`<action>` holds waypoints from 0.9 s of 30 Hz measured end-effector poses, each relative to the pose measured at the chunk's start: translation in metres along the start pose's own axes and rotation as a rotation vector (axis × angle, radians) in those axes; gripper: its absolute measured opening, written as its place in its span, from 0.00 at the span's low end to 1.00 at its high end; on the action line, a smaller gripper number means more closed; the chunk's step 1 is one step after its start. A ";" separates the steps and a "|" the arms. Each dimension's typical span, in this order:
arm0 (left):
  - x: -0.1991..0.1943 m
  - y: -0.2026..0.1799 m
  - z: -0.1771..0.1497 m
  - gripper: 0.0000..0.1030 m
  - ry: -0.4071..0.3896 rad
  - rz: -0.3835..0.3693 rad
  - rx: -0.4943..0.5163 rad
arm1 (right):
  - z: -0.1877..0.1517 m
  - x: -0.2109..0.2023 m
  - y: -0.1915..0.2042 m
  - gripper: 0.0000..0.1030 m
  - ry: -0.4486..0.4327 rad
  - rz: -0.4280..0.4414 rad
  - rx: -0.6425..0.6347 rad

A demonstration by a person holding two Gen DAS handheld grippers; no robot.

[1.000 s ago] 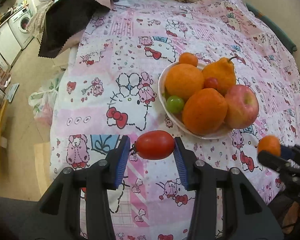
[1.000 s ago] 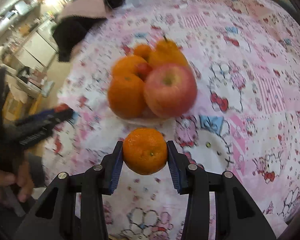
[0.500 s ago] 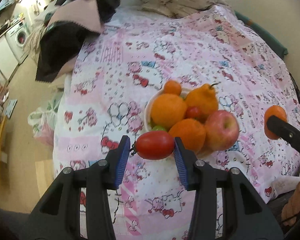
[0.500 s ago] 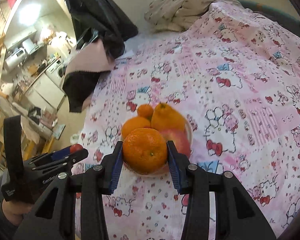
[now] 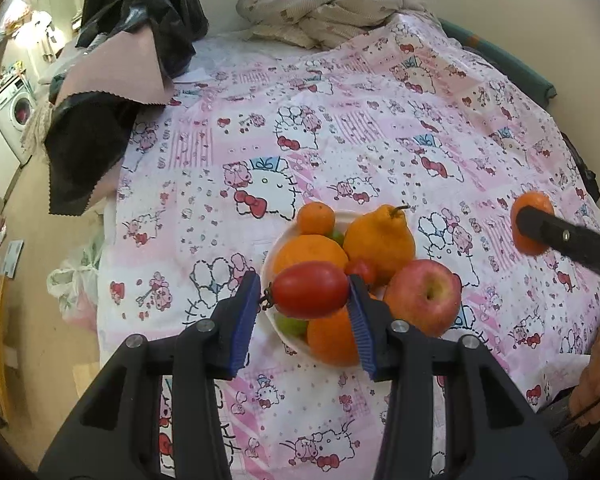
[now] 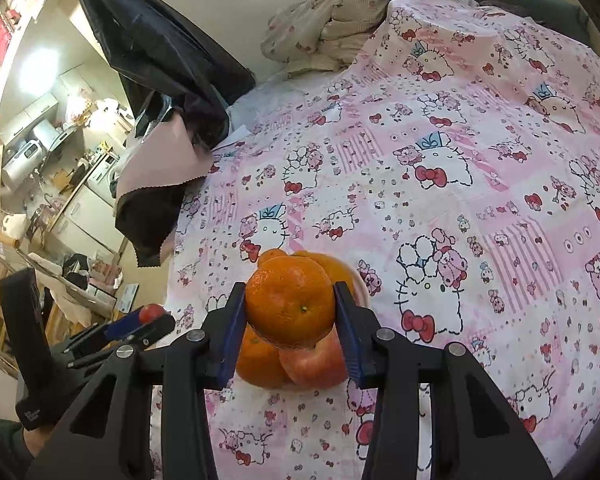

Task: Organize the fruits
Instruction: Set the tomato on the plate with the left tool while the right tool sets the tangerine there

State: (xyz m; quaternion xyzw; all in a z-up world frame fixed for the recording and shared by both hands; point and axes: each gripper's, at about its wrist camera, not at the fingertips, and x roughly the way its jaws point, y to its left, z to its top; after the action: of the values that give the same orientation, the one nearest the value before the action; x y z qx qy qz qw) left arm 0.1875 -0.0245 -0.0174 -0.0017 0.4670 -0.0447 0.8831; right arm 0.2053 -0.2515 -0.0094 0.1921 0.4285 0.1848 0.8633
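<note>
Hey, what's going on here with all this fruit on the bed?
A person is sorting fruit with a handheld gripper in each hand. The left gripper is clamped on a red tomato, and the right gripper on a mandarin. Both hang above the pink sheet, near a white bowl piled with oranges, an apple and a pear.

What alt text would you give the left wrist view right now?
The left gripper holds a red tomato between its blue fingers, above a white bowl of oranges, an apple and a pear, on a pink cartoon bedsheet.
</note>
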 end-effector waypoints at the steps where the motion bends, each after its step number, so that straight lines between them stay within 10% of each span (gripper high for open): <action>1: 0.002 0.000 0.000 0.39 0.003 0.001 0.003 | 0.001 0.002 -0.001 0.43 0.004 -0.001 -0.003; 27: 0.101 -0.025 0.022 0.40 0.140 -0.153 0.046 | 0.009 0.095 -0.008 0.43 0.207 0.044 0.039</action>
State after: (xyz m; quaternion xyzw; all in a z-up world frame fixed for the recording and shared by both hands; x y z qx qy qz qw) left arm 0.2602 -0.0588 -0.0867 -0.0141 0.5247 -0.1228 0.8422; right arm 0.2680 -0.2138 -0.0720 0.1979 0.5145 0.2143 0.8063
